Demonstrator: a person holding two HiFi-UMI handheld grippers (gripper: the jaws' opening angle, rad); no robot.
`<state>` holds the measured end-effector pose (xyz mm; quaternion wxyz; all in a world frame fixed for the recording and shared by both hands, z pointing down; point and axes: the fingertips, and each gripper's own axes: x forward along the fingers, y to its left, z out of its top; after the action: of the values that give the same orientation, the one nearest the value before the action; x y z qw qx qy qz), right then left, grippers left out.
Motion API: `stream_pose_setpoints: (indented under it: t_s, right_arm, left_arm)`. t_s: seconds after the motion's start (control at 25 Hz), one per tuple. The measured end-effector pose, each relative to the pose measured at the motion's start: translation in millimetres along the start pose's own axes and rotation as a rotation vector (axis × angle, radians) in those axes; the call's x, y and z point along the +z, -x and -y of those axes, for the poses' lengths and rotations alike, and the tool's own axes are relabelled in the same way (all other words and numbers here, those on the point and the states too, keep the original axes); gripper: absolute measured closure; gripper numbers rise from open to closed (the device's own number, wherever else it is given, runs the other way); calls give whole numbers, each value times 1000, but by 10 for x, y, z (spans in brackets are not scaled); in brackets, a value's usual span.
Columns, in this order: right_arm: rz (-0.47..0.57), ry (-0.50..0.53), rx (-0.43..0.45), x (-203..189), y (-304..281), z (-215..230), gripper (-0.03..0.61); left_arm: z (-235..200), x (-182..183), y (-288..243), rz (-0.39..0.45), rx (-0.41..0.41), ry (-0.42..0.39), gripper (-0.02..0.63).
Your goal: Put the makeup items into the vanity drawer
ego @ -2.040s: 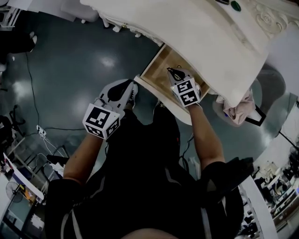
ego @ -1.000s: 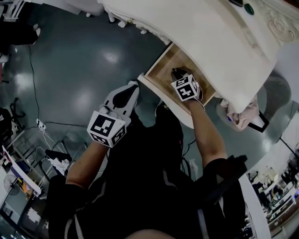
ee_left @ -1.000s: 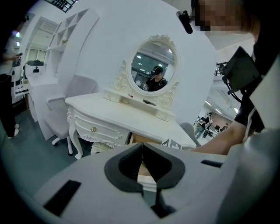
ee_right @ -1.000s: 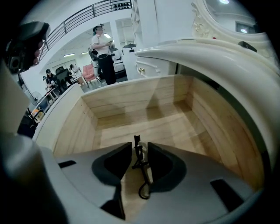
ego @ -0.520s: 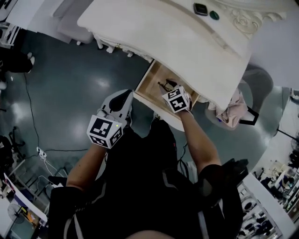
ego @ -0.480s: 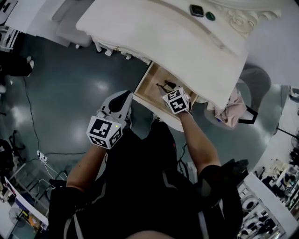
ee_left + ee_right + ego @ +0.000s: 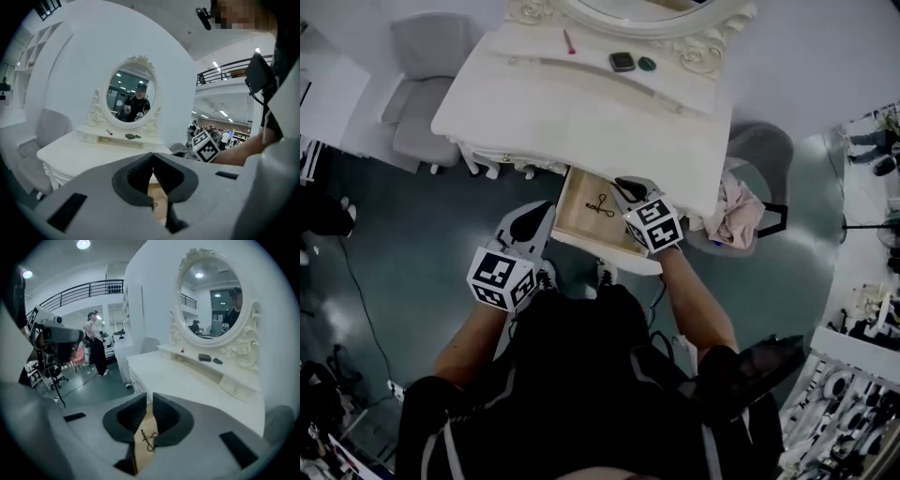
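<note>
A: Starting at the left, what do you see?

B: A grey chair [image 7: 417, 94] stands off the left end of the white worktop [image 7: 572, 112]. The left claw [image 7: 546, 208] is below the worktop's front edge, just left of the open drawer [image 7: 577, 208]. Its jaws are pressed together with nothing between them.

A: And the makeup?

B: A small dark looped tool [image 7: 600, 205] lies on the drawer's wooden floor, near its middle. Three more pieces sit on the raised shelf [image 7: 534, 62] along the worktop's rear edge, under the mirror [image 7: 628, 7]. From left to right they are a red stick [image 7: 569, 41], a dark compact [image 7: 622, 62] and a green round piece [image 7: 647, 64] just beside it.

A: The other claw?

B: The right claw [image 7: 623, 185] hangs over the drawer's right part, at the worktop's front edge. Its jaws are closing with a narrow gap between them. Nothing is gripped, and through the gap you look down on the looped tool.

A: Further right?

B: A pink cloth [image 7: 733, 204] hangs off the worktop's right end.
</note>
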<state>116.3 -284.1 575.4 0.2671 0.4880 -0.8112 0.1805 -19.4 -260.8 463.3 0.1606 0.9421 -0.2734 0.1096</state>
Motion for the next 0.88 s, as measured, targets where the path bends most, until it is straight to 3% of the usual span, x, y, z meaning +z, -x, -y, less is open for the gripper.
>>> stream_pose_setpoints:
  t_s: [0.08, 0.36, 0.52, 0.68, 0.88]
  right_arm:
    - [44, -25, -22, 183, 212, 19, 566]
    - [213, -69, -109, 819, 1031, 32, 572]
    - [328, -87, -192, 1177, 1559, 78, 574]
    - [404, -91, -273, 1432, 2004, 105, 574]
    - [455, -51, -302, 1610, 2356, 88, 574]
  left_arm:
    - [-7, 128, -13, 7, -12, 5, 609]
    - [57, 621, -72, 77, -75, -27, 609]
    - [128, 991, -57, 131, -92, -6, 609]
    - [186, 1296, 14, 188, -96, -80, 609]
    - [211, 1435, 39, 214, -104, -95, 609]
